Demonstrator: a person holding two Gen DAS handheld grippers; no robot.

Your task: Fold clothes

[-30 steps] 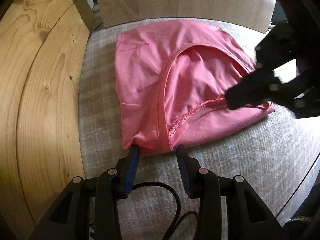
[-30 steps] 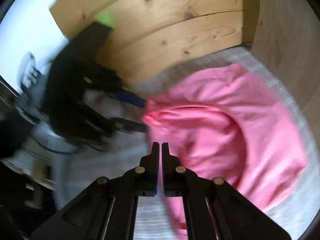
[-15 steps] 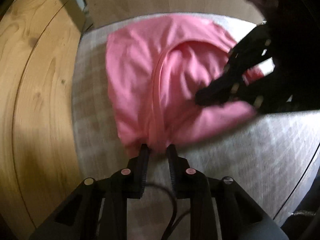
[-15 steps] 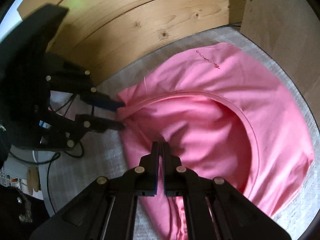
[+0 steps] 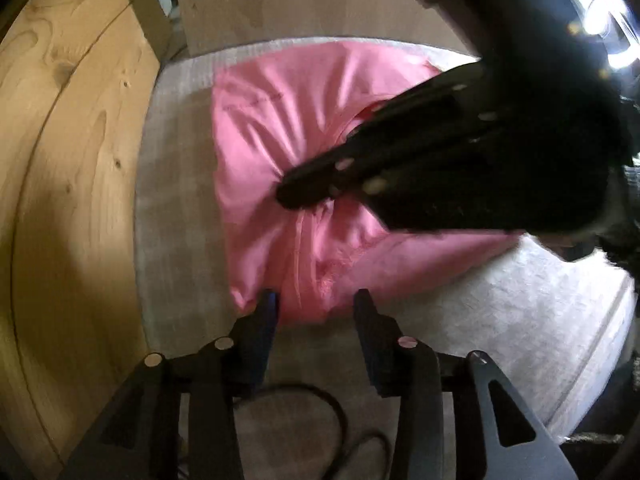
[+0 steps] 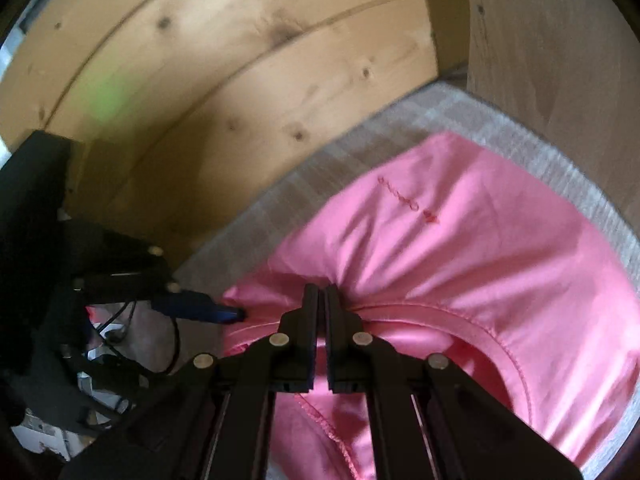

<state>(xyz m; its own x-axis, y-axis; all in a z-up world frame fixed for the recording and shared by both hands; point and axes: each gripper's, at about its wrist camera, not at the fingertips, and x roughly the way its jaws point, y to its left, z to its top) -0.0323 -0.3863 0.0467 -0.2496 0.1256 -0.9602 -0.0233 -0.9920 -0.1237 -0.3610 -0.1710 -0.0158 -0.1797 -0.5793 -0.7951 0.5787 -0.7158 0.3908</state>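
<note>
The right gripper (image 6: pixel 322 294), shut on a pinch of the pink garment (image 5: pixel 280 168), is now dragging it inward across the grey cushion (image 5: pixel 176 208) toward its wood-side edge, while the left gripper (image 5: pixel 316 304) is reopening wide, seemingly releasing the near hem.

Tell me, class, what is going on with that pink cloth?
A person is folding a pink garment on a grey checked cushion. The right hand-held gripper is shut on a bunch of fabric near the garment's middle. The left hand-held gripper is open, its fingers straddling the garment's near edge.
</note>
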